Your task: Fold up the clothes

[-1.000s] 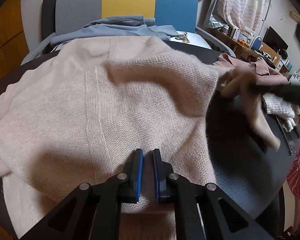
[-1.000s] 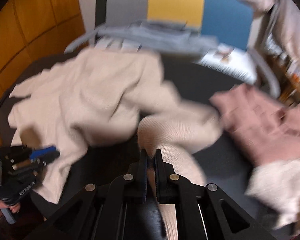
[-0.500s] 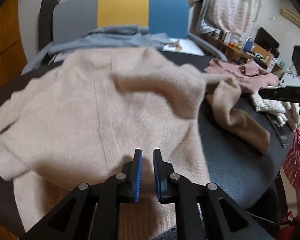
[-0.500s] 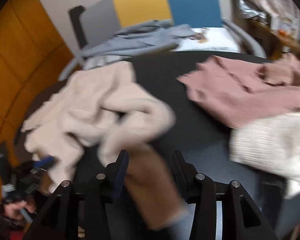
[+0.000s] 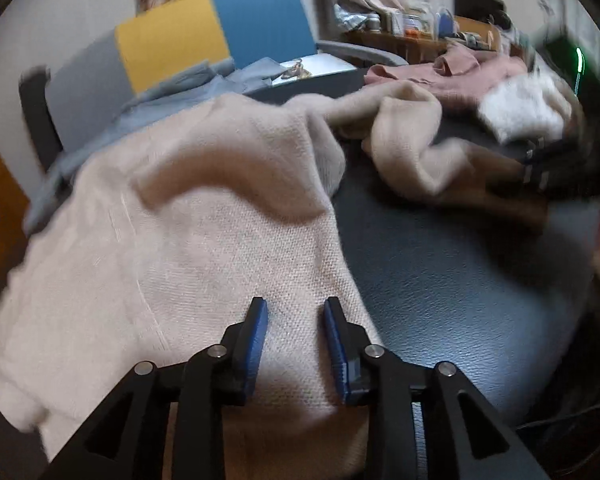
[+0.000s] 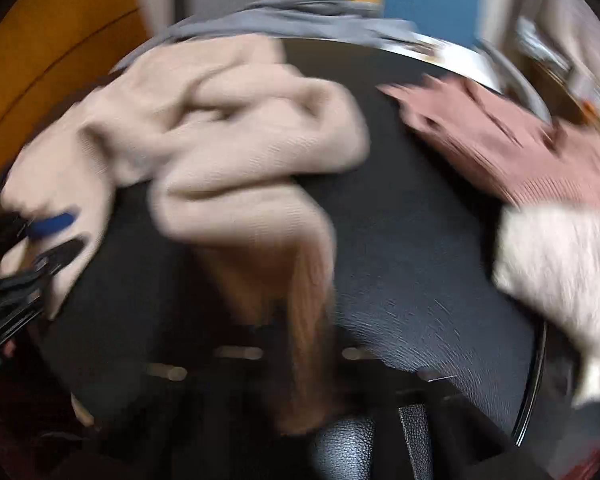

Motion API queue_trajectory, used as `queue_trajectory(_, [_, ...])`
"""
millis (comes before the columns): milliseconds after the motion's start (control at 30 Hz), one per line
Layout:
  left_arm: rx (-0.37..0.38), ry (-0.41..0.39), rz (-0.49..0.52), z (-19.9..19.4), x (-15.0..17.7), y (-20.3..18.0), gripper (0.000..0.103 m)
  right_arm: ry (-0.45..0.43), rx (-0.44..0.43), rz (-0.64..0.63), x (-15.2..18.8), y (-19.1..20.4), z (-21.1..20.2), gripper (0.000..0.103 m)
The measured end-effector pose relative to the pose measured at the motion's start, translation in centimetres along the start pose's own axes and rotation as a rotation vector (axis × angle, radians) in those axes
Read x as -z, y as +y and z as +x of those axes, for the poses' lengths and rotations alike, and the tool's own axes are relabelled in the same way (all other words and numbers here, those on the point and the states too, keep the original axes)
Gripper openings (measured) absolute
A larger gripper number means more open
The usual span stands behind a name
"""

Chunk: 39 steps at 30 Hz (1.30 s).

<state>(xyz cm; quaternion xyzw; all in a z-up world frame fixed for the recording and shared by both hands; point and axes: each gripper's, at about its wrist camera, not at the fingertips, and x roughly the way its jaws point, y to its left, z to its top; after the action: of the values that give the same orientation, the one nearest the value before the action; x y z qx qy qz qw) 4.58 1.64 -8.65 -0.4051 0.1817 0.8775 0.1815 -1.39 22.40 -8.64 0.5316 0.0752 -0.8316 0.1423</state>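
We see our left gripper (image 5: pixel 296 320) low at 6 o'clock over the beige sweater (image 5: pixel 188 216); its jaws have just been opening, and the knit lies under the gap, unpinched. That hold looks released, so re-gripping comes next. Our right gripper (image 6: pixel 296 344) is badly blurred; its jaws have just been closing on the sleeve (image 6: pixel 300 280), apparently clamping it, where half a second ago they stood wide. Farther out at 1 o'clock lie a pink garment (image 5: pixel 479 76) and a white one (image 5: pixel 519 108). We see no containers.
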Motion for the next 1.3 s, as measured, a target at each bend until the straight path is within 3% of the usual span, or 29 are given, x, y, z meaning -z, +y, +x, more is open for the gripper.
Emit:
queue_trajectory(67, [0.021, 0.023, -0.032, -0.2, -0.2, 0.5, 0.026, -0.029, 0.077, -0.057, -1.0, 0.2, -1.6, 0.010])
queue_trajectory(100, [0.035, 0.032, -0.068, -0.4, -0.3, 1.2, 0.018, -0.056, 0.119, -0.085, -1.6, -0.3, -3.0, 0.010])
queue_trajectory(200, [0.040, 0.033, -0.143, -1.4, -0.5, 3.1, 0.007, -0.139, 0.255, -0.128, -3.9, -3.0, -7.6, 0.010])
queue_trajectory(367, [0.086, 0.011, -0.197, -2.5, -0.9, 4.5, 0.004, -0.210, 0.392, -0.092, -8.1, -8.0, -13.0, 0.010])
queue_trajectory(467, [0.093, 0.024, -0.194, -2.2, -0.7, 4.3, 0.004, -0.230, 0.435, -0.054, -10.8, -11.3, -13.9, 0.010])
queue_trajectory(633, [0.086, 0.061, -0.182, -1.5, 0.1, 3.3, 0.004, -0.225, 0.457, 0.095, -13.4, -17.5, -13.5, 0.010])
queue_trajectory(800, [0.070, 0.074, -0.193, -1.4, 0.7, 3.1, 0.004, -0.161, 0.513, 0.229, -13.7, -22.9, -10.1, 0.010])
queue_trajectory(1033, [0.068, 0.092, -0.202, -1.1, 0.8, 3.1, 0.004, 0.031, 0.522, 0.373, -10.7, -28.5, -2.1, 0.010])
queue_trajectory(1133, [0.068, 0.090, -0.199, -0.9, 0.7, 3.2, 0.004, 0.079, 0.516, 0.356, -9.4, -28.4, 0.2, 0.016])
queue_trajectory(1167, [0.073, 0.083, -0.200, -1.0, 0.6, 3.3, 0.005, 0.074, 0.521, 0.339, -9.4, -28.1, -0.1, 0.024])
queue_trajectory(1200, [0.079, 0.075, -0.202, -1.1, 0.6, 3.4, 0.005, 0.068, 0.526, 0.322, -9.5, -27.7, -0.4, 0.042])
queue_trajectory(1233, [0.086, 0.067, -0.204, -1.3, 0.6, 3.6, 0.005, 0.052, 0.542, 0.326, -9.7, -27.3, -1.5, 0.049])
queue_trajectory(1300, [0.088, 0.042, -0.200, -1.8, 0.5, 3.9, 0.009, -0.055, 0.591, 0.350, -10.0, -26.0, -4.8, 0.051])
